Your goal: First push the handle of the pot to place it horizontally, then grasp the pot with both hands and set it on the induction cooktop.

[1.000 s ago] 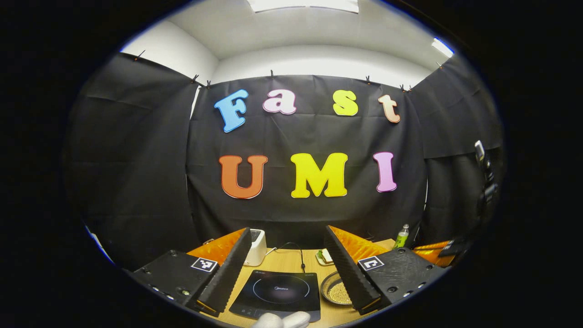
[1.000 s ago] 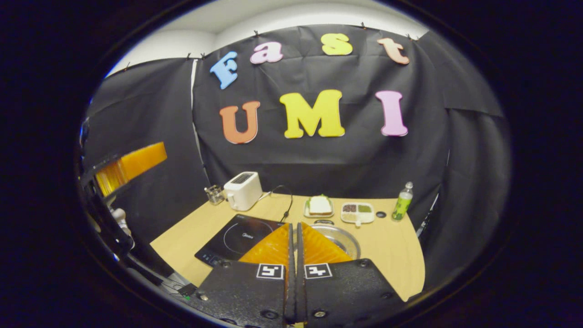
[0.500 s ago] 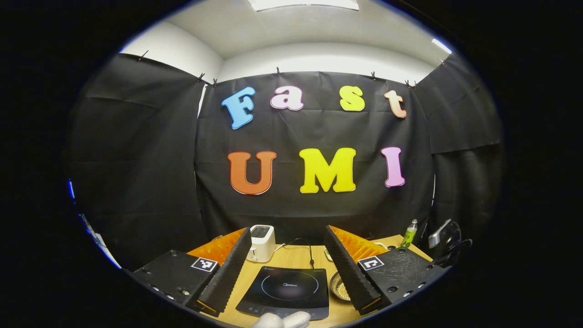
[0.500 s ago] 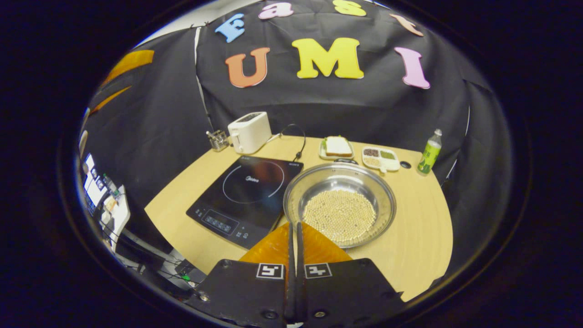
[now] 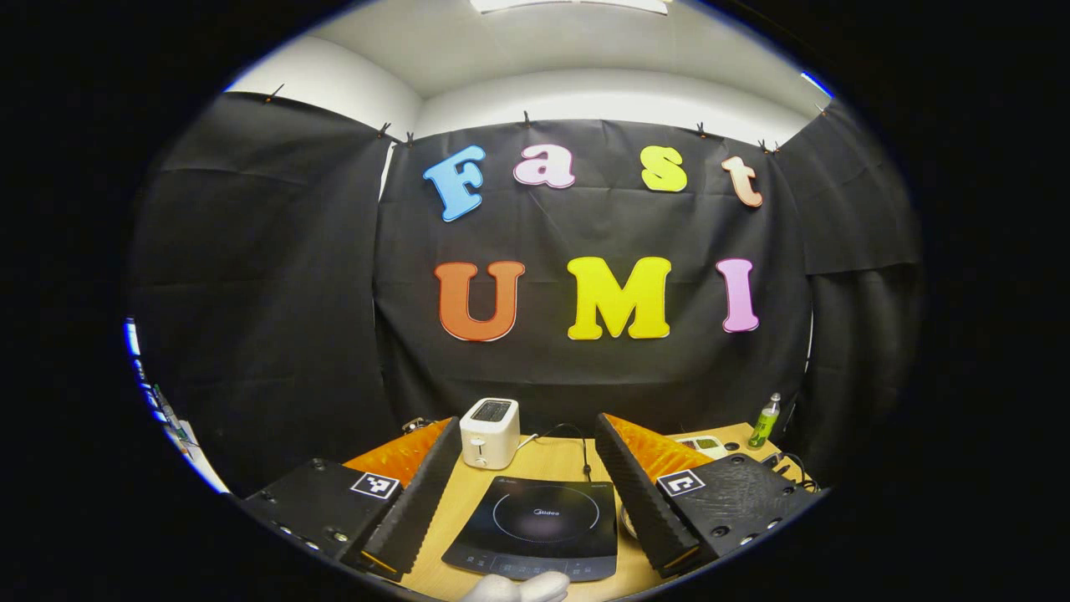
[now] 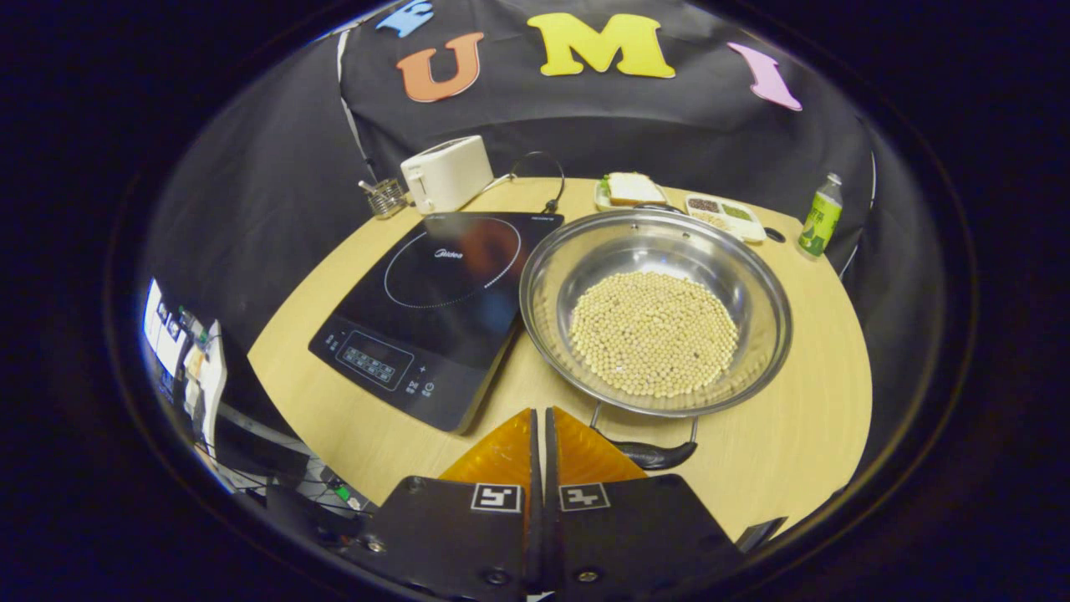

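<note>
A steel pot [image 6: 585, 251] with a layer of pale beans stands on the wooden table, right of the black induction cooktop [image 6: 435, 293] and touching its edge. The pot's near loop handle [image 6: 652, 454] with a dark grip points toward me. My right gripper [image 6: 539, 414] is shut with nothing in it, above the table just left of that handle. My left gripper [image 5: 528, 425] is open and empty, held high above the cooktop [image 5: 543, 522]. A sliver of the pot [image 5: 625, 522] peeks out beside the right finger.
A white toaster [image 6: 447, 173] and a small glass holder [image 6: 384, 198] stand behind the cooktop. A sandwich plate [image 6: 631, 191], a compartment tray [image 6: 723, 213] and a green bottle [image 6: 819, 226] line the far edge. A gloved hand [image 5: 518, 588] shows below the left gripper.
The right gripper has tipped down and come closer to the pot, staying shut, so the near handle is now in sight. The left gripper has swung slightly left, still open.
</note>
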A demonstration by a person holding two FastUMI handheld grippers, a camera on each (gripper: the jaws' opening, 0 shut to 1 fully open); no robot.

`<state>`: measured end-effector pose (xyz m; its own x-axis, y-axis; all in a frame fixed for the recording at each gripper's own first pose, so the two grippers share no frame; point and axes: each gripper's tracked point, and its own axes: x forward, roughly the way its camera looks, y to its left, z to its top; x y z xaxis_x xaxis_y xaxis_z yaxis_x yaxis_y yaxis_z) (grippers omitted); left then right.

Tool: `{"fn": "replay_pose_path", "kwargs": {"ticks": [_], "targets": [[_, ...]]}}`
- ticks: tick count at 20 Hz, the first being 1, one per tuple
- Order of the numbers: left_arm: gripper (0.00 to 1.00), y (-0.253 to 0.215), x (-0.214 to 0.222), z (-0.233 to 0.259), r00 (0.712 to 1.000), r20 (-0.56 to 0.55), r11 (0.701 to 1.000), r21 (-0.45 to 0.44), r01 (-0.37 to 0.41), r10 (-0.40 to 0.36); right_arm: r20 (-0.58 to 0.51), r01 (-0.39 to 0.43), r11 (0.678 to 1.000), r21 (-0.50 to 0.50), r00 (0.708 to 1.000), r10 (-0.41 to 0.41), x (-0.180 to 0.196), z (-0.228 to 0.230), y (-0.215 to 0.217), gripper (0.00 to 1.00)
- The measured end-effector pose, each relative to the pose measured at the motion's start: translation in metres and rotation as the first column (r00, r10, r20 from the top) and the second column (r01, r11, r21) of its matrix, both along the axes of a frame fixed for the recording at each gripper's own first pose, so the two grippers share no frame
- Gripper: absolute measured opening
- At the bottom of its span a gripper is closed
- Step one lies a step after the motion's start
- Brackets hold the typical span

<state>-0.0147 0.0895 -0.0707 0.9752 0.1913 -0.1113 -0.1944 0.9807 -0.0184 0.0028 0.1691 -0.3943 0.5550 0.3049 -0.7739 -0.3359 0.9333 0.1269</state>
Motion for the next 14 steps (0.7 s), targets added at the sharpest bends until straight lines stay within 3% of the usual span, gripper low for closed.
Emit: {"fn": "replay_pose_path", "kwargs": {"ticks": [6,14], "targets": [[0.96,0.006,0.001,-0.002,1.0,-0.012,1.0,0.007,-0.011,0.011,-0.055,0.038,0.999,-0.005,0.998,-0.038,0.005,-0.02,-0.007,0.0],[0.96,0.0,0.01,-0.007,1.0,-0.022,1.0,0.004,0.002,-0.002,-0.07,0.068,0.998,-0.005,0.995,-0.069,0.001,-0.028,-0.022,0.04]]}}
